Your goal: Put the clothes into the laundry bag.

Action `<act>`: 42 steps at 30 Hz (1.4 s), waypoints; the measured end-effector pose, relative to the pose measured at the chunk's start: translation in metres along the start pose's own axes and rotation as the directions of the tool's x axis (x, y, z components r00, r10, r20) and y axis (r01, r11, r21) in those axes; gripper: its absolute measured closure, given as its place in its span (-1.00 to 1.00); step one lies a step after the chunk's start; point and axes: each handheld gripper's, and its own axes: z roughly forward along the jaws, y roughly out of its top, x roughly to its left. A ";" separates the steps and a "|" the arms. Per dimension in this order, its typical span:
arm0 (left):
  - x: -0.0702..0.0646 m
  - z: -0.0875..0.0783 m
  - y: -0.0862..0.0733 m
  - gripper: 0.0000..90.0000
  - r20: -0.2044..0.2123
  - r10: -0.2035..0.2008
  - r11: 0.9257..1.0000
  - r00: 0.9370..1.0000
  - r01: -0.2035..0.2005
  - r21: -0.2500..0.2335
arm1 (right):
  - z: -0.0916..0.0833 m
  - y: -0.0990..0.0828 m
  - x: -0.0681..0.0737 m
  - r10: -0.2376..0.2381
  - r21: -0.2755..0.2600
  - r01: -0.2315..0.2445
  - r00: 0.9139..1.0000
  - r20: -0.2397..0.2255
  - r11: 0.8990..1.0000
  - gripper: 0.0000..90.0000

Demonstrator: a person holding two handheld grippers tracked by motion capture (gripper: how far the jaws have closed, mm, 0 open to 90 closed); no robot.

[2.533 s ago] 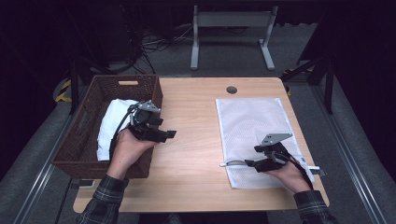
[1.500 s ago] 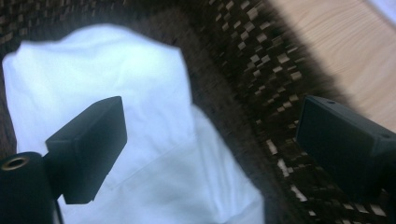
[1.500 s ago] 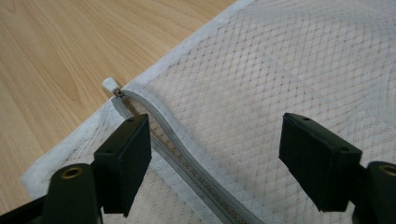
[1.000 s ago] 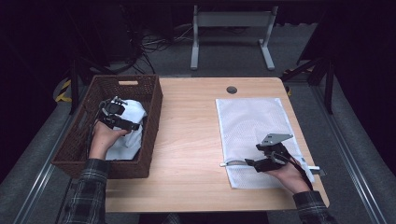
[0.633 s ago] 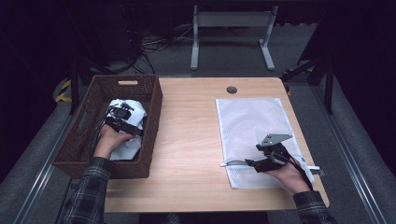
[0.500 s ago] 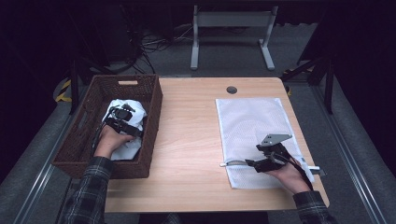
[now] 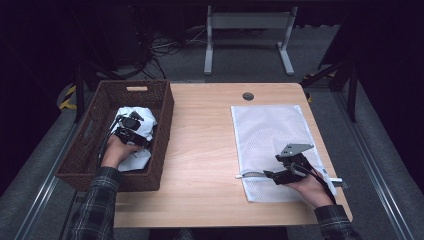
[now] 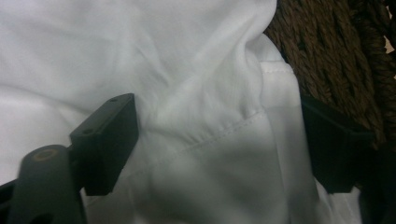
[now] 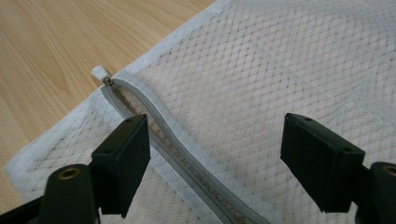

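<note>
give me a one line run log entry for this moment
left gripper: in basket, jaws just been closing around white cloth | right gripper: open over mesh bag zipper | table

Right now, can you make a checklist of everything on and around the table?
Surface: wooden table, with a round hole near its far edge.
Job's things: white cloth in the wicker basket; mesh laundry bag lying flat, zipper partly open.
Clutter: nothing seen.
Grippers: left gripper jaws have just been closing around a cloth fold; right gripper open over the zipper.
Cables: tangle on the floor.
Surroundings: grey metal stand.
</note>
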 end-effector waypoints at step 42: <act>0.045 -0.064 -0.008 0.82 0.087 -0.168 0.967 0.982 0.181 -0.179 | -0.002 -0.001 -0.002 0.012 -0.004 -0.012 1.000 0.009 1.000 -0.43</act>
